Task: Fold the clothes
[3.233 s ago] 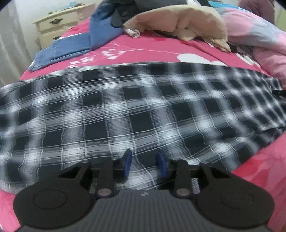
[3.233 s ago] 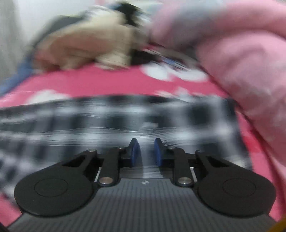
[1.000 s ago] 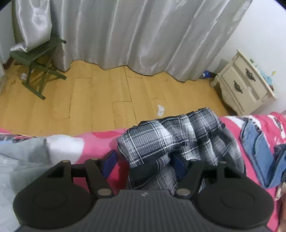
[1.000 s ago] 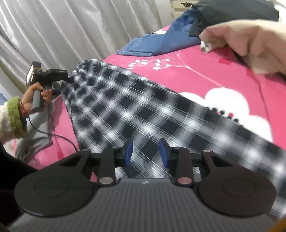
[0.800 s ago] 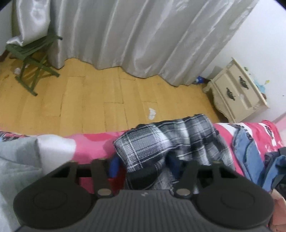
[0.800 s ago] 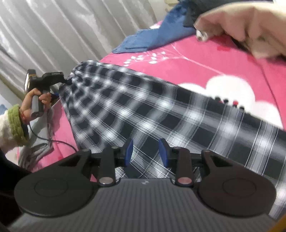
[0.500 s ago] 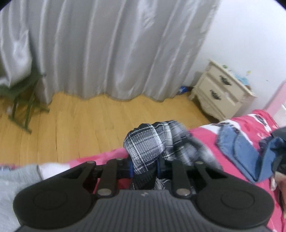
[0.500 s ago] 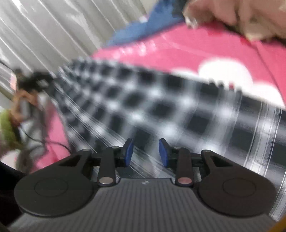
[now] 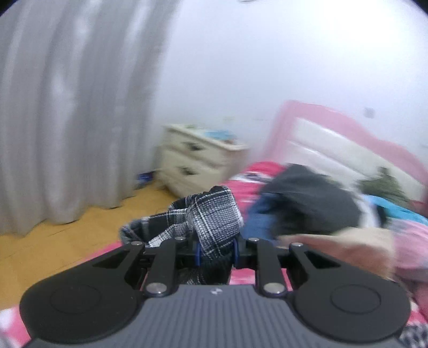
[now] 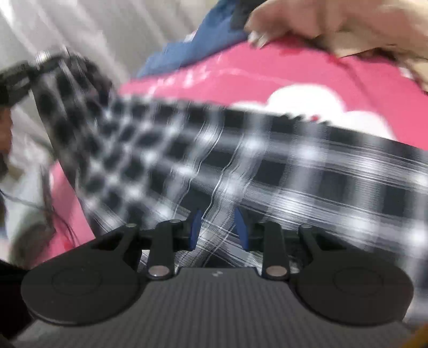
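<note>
A black-and-white plaid garment point(image 10: 267, 160) lies spread over the pink bed sheet point(image 10: 267, 75). My left gripper point(image 9: 216, 249) is shut on a bunched corner of the plaid garment point(image 9: 214, 219), which it holds up off the bed. In the right wrist view that lifted end rises at the upper left, where the left gripper point(image 10: 34, 67) is a black blur. My right gripper point(image 10: 217, 227) points down at the near edge, with a ridge of plaid cloth pinched between its blue pads point(image 10: 194, 230).
Behind the lifted corner are a cream nightstand point(image 9: 198, 163), a grey curtain point(image 9: 67, 120) and wood floor point(image 9: 53, 241). Dark point(image 9: 307, 203), blue point(image 10: 200, 48) and beige point(image 10: 334, 24) clothes are piled near the pink headboard point(image 9: 334, 139).
My left gripper closed on the plaid corner, then rose and swung from the floor side toward the headboard, carrying the cloth. The right gripper shifted slightly and kept cloth between its pads.
</note>
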### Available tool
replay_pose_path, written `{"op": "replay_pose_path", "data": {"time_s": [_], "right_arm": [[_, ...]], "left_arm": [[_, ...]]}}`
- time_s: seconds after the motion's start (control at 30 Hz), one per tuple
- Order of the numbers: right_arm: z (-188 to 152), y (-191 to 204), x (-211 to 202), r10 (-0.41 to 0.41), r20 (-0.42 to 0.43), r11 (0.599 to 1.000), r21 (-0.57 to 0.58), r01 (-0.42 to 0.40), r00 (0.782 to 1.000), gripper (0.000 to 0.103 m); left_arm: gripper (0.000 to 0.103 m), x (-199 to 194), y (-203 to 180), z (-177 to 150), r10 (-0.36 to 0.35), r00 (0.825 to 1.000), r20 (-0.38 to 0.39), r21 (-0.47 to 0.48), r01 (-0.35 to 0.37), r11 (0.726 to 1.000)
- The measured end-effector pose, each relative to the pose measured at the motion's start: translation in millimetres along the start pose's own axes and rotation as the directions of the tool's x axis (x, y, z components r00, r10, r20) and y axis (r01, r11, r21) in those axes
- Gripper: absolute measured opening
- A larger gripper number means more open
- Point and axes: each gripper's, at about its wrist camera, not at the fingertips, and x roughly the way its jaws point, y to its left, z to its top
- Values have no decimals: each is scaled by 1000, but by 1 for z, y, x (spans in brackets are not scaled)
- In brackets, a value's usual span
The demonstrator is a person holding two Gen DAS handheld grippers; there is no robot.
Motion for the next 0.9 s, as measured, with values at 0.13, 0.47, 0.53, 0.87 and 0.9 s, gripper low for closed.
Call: {"op": "replay_pose_path", "data": {"time_s": [0.13,0.47,0.53,0.87,0.9], "right_arm": [[-18,-28,-61,-33,138,989,150,12,990,27],[-121,-110,-142,-175,300,810,585,-36,938,29],[-135,-124,-132,-167,285,764,643,-59,944,29],[-86,-120,-114,-77,289,837,539,-96,954,35],[-78,-116,-111,-62,288,856,508,-97,956,38]], "left_arm": [[21,11,-68,-19,-200,979,-34,72,202,977],[22,10,-222,-190,-482,771,-417,338,623,705],[24,5,-229,-219,-456,754,-472,416,647,639],[53,-15,-210,-192,-564,588,-580,268,791,549],[53,-13,-207,-187,-567,593,-572,256,786,563]]}}
